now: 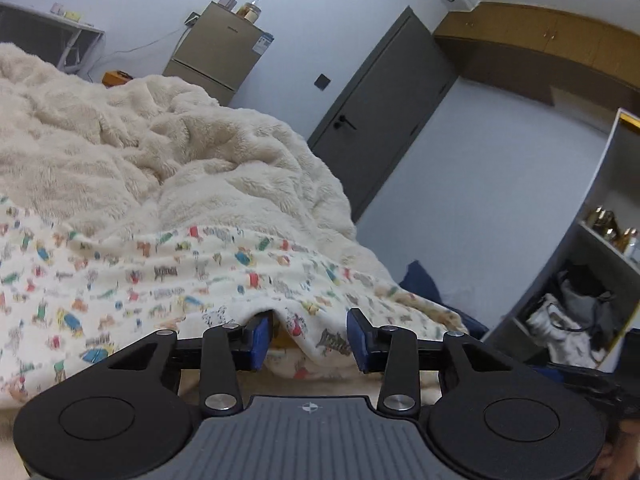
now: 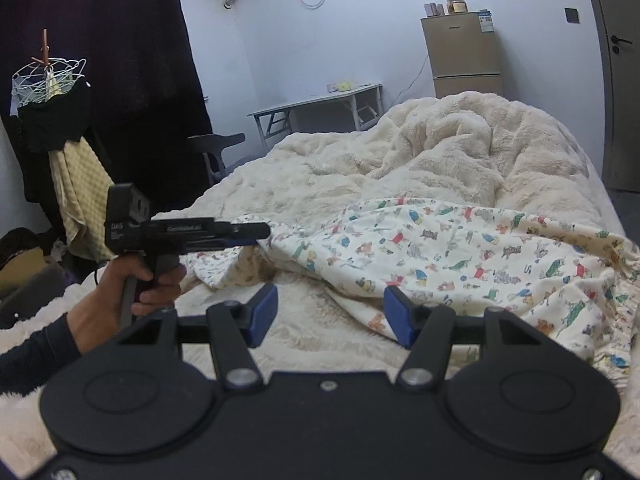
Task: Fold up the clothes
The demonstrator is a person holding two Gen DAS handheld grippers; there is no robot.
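Note:
A cream garment with small colourful cartoon prints lies rumpled on a fluffy cream blanket that covers the bed. My left gripper is open at the garment's near edge, and a raised fold of the cloth sits between its blue pads. In the right wrist view a hand holds the left gripper level against the garment's left edge. My right gripper is open low over the blanket, nothing between its fingers. The garment's lower edge lies just by its right finger.
A small fridge with bottles on top stands behind the bed, beside a grey door. A folding table, a dark chair and a clothes rack by a dark curtain are at the left. An open shelf unit stands right.

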